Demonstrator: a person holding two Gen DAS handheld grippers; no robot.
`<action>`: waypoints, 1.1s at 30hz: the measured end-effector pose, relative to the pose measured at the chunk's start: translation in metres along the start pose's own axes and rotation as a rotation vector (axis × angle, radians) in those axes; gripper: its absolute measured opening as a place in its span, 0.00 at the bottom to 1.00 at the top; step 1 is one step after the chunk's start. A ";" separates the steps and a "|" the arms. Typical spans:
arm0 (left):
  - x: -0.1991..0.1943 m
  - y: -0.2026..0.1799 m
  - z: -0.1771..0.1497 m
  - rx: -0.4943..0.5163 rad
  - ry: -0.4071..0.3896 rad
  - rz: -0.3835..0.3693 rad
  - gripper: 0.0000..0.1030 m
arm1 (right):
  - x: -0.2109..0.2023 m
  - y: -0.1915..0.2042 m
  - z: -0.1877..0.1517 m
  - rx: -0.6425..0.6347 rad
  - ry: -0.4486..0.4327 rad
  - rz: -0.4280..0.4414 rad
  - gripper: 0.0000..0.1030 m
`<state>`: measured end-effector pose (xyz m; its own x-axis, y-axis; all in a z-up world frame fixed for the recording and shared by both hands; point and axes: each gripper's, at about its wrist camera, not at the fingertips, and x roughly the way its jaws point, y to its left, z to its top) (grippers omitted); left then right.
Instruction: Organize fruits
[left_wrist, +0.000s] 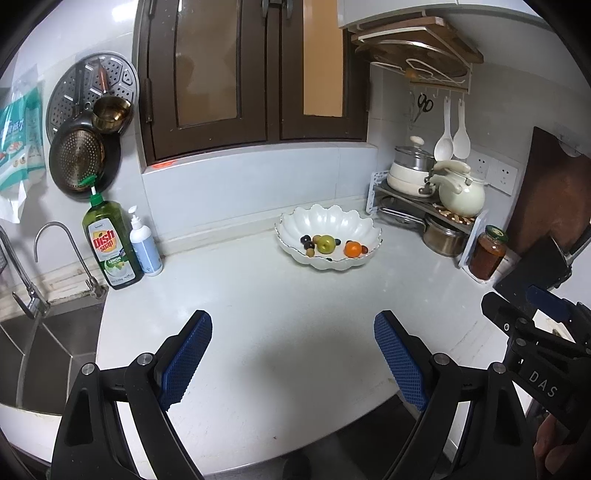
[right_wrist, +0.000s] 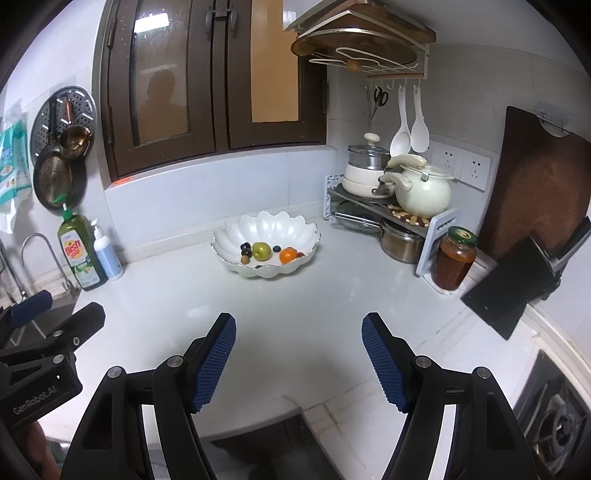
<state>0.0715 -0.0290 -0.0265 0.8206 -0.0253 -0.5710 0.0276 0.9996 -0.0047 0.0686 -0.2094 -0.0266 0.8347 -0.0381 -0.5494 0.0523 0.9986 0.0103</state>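
A white scalloped bowl (left_wrist: 332, 218) stands near the back of the white counter (left_wrist: 280, 295). In it lie a green apple (left_wrist: 326, 243), an orange (left_wrist: 352, 249) and several small dark and tan fruits (left_wrist: 307, 242). The bowl (right_wrist: 271, 227), apple (right_wrist: 262, 250) and orange (right_wrist: 288, 255) also show in the right wrist view. My left gripper (left_wrist: 293, 325) is open and empty, well in front of the bowl. My right gripper (right_wrist: 299, 326) is open and empty too, beside the left one.
A sink (left_wrist: 33, 350) with a running tap lies at the left, with a dish soap bottle (left_wrist: 110, 243) and pump bottle (left_wrist: 144, 245) beside it. At the right stand a rack with pots and a kettle (left_wrist: 460, 192), a jar (left_wrist: 487, 253), a cutting board (left_wrist: 554, 192) and a stove (right_wrist: 557, 417).
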 end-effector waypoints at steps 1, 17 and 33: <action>-0.001 0.000 -0.001 0.000 0.000 -0.003 0.88 | -0.002 -0.001 -0.001 0.002 0.000 -0.001 0.70; -0.009 -0.002 -0.004 -0.001 -0.008 -0.002 0.88 | -0.011 -0.001 -0.008 -0.002 -0.003 -0.001 0.70; -0.011 -0.007 -0.004 0.004 -0.009 0.002 0.88 | -0.011 -0.003 -0.004 0.005 -0.007 0.003 0.70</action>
<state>0.0600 -0.0354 -0.0235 0.8258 -0.0239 -0.5634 0.0286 0.9996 -0.0006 0.0566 -0.2115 -0.0238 0.8388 -0.0352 -0.5433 0.0523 0.9985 0.0161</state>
